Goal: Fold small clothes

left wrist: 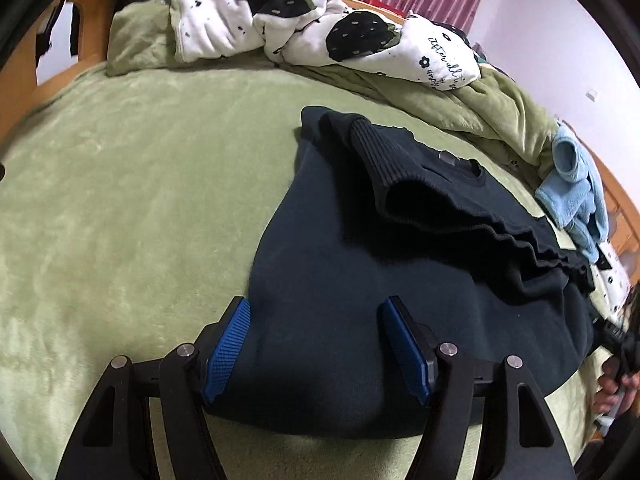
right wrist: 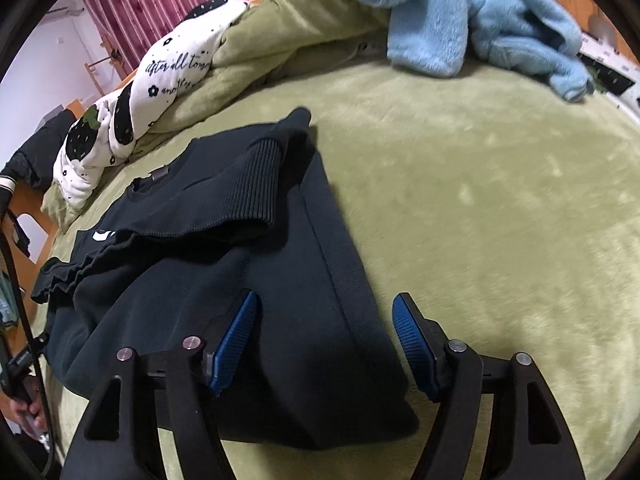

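A dark navy sweatshirt lies flat on the green blanket, both sleeves folded across its chest, ribbed cuff on top. It also shows in the right wrist view. My left gripper is open, its blue pads straddling the sweatshirt's near hem at the left corner. My right gripper is open over the hem's right corner, one pad above the cloth, the other above the blanket. Neither grips anything.
A light blue fleece garment lies at the far right of the bed, also in the left wrist view. A white strawberry-print quilt and bunched green cover line the far edge. Green blanket spreads around.
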`<action>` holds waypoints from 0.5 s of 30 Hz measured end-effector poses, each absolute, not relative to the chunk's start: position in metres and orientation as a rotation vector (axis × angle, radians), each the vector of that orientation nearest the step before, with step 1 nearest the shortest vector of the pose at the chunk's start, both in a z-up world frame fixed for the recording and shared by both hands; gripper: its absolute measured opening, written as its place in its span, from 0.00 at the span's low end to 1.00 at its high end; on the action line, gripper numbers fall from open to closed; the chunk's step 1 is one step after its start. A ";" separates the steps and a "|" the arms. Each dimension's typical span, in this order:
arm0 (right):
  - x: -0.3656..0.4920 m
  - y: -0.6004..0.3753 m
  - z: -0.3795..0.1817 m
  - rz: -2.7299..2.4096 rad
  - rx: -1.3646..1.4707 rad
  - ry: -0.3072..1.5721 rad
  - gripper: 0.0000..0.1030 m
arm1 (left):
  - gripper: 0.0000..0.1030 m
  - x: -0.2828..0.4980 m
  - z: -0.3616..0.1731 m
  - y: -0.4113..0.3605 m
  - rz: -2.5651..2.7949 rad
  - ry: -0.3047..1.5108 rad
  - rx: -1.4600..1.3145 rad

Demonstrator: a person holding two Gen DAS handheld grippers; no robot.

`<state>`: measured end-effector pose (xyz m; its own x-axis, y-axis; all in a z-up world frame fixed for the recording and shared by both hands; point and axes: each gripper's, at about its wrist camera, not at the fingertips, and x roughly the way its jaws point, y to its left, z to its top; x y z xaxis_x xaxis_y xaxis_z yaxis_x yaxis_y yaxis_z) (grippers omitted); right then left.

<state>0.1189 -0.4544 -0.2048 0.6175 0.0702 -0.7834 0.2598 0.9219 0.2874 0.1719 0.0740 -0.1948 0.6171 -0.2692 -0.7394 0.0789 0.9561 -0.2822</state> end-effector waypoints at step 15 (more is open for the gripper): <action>0.091 -0.424 -0.185 -0.070 0.293 0.879 0.23 | 0.12 0.128 -0.169 0.064 -0.190 0.808 -0.137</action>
<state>0.0906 -0.4239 -0.1852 0.6387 0.0589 -0.7672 0.1804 0.9578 0.2237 0.1282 0.0643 -0.1694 0.6757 -0.2205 -0.7035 0.1160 0.9741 -0.1938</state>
